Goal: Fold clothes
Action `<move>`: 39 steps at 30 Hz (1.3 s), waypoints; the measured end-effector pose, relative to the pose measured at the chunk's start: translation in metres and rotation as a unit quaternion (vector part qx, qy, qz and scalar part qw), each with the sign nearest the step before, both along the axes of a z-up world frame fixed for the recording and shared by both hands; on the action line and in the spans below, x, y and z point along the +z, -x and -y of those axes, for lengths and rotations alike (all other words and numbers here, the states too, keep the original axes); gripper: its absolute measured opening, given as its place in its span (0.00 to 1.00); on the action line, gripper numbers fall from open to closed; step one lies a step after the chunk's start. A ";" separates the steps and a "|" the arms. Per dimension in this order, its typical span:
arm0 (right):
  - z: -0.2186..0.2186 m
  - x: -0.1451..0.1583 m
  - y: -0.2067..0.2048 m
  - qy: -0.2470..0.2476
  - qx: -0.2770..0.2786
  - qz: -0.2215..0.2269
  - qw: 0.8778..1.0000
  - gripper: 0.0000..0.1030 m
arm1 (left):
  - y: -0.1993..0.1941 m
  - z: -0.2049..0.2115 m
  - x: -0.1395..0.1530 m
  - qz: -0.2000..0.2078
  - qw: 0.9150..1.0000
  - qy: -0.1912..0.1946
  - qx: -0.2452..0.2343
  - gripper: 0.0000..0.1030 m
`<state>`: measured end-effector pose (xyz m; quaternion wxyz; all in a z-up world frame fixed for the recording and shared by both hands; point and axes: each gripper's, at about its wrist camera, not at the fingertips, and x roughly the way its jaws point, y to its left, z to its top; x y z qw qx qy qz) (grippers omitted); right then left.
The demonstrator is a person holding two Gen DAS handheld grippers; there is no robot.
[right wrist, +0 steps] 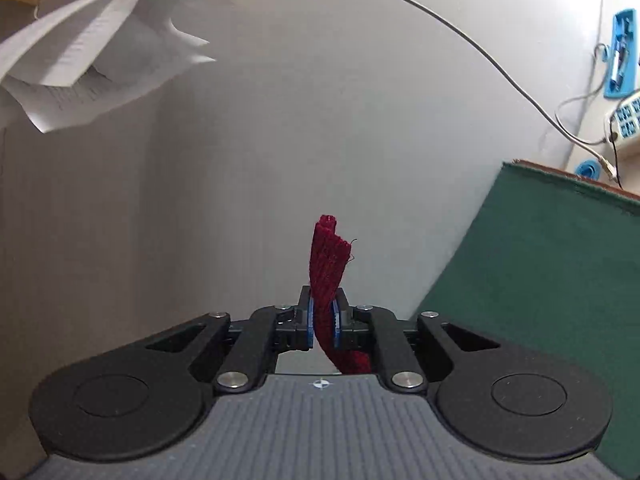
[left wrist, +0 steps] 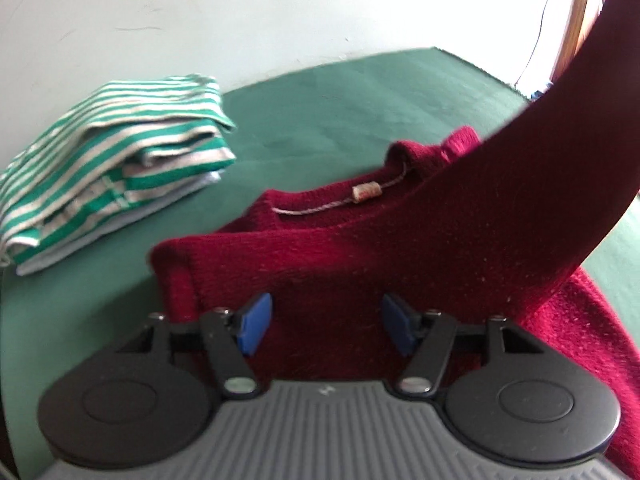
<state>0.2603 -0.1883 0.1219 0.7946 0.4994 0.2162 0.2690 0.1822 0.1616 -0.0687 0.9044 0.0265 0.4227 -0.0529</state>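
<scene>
A dark red knit sweater lies on the green table cover, collar and its tag string facing up. One sleeve is stretched upward to the top right, out of the picture. My left gripper hovers over the sweater's body with its blue pads apart and nothing pinched between them. In the right wrist view my right gripper is shut on the sleeve's ribbed cuff, which sticks up past the pads, held high and facing the wall.
A folded green-and-white striped garment sits at the left on the table cover. White wall behind. In the right wrist view: crumpled paper at upper left, a cable, a power strip, and the green table edge at right.
</scene>
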 end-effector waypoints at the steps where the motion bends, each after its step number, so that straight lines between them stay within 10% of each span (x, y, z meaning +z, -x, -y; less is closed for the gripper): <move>1: -0.005 -0.005 -0.002 -0.012 0.009 -0.005 1.000 0.09 | 0.006 -0.007 0.006 0.007 1.000 0.002 0.003 0.68; 7: -0.069 -0.004 0.003 -0.072 0.125 0.019 0.989 0.12 | 0.044 -0.047 0.027 0.020 1.000 0.021 0.007 0.78; 12: -0.134 -0.008 0.043 -0.081 0.307 0.036 0.947 0.13 | 0.080 -0.059 0.026 0.019 1.000 0.017 -0.012 0.75; 19: -0.147 -0.078 0.133 0.029 0.461 -0.030 0.886 0.13 | 0.117 -0.073 0.004 -0.027 0.999 0.044 -0.010 0.75; 24: -0.145 -0.124 0.179 0.157 0.475 -0.073 0.863 0.13 | 0.131 -0.054 0.002 -0.022 0.996 0.071 -0.042 0.78; 31: -0.127 -0.115 0.172 0.071 0.402 -0.052 0.911 0.14 | 0.099 -0.031 0.018 -0.011 0.989 0.129 -0.072 0.79; 39: -0.103 -0.111 0.168 0.027 0.329 -0.039 0.943 0.18 | 0.009 -0.030 0.006 -0.039 0.980 0.193 0.004 0.79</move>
